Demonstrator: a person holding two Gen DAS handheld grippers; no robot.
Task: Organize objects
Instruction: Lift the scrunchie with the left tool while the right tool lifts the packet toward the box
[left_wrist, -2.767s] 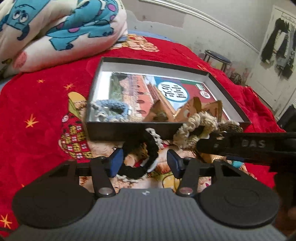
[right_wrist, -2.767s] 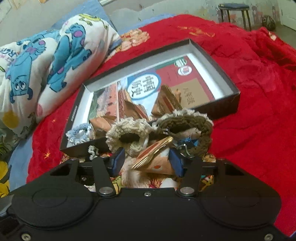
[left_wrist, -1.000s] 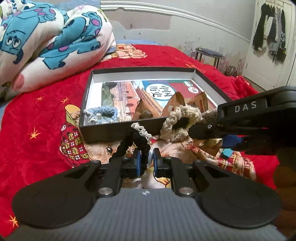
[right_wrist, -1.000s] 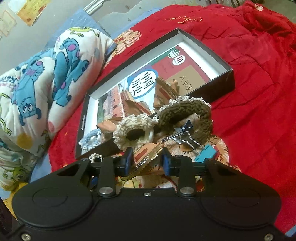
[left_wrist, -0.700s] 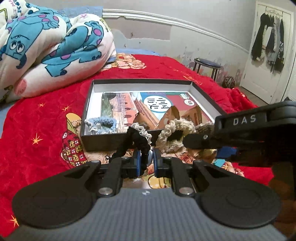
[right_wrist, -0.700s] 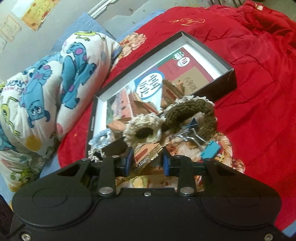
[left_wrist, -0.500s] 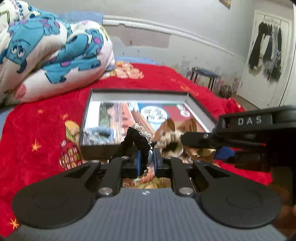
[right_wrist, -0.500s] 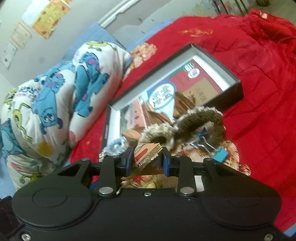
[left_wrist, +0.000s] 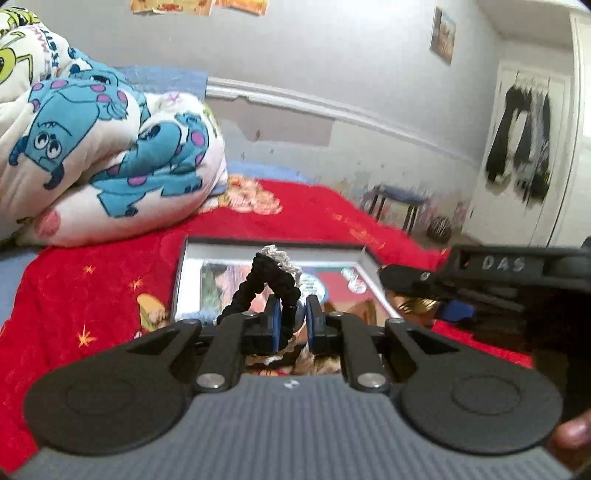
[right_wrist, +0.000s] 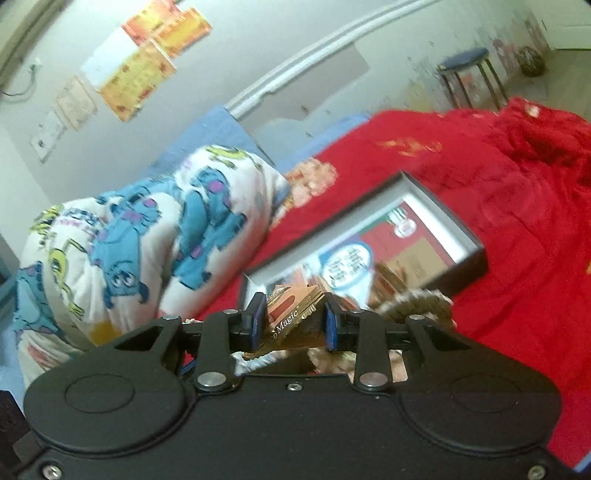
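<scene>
Left wrist view: left gripper (left_wrist: 290, 320) clamped on a black scrunchie (left_wrist: 266, 281) with white lace edging, loop standing up ahead of the pads. Black box (left_wrist: 181, 273) just beyond, printed book (left_wrist: 334, 284) lying inside. Right gripper (left_wrist: 417, 291) enters from the right, seen from the side.

Right wrist view only: right gripper (right_wrist: 294, 320) pinches a gold-edged packet (right_wrist: 291, 314) printed "Magic". Brown crocheted scrunchie (right_wrist: 417, 304) just right of its fingers, on the red blanket (right_wrist: 517, 236). Monster-print duvet (right_wrist: 147, 236) far left.
</scene>
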